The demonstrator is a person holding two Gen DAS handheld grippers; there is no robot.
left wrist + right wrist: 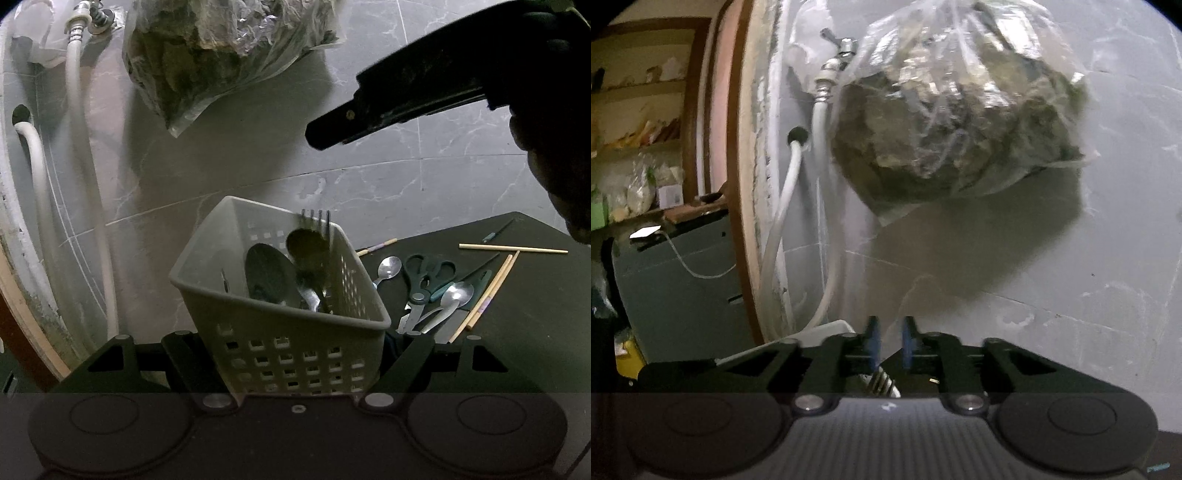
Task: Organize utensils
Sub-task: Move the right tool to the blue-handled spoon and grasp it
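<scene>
While my left tongs (295, 363) grip the basket (280, 295), my right tongs (888, 343), nearly closed and empty, must fetch a spoon (452, 297) mid-desk (535, 314).

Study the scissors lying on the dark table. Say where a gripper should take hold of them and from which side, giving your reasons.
Grip the scissors at the pivot, just below the green handle loops, coming straight down from above. They lie flat, nearly closed, so that part is narrow and firm. A spoon lies close along their right, so keep the fingers tight to the scissors.
</scene>
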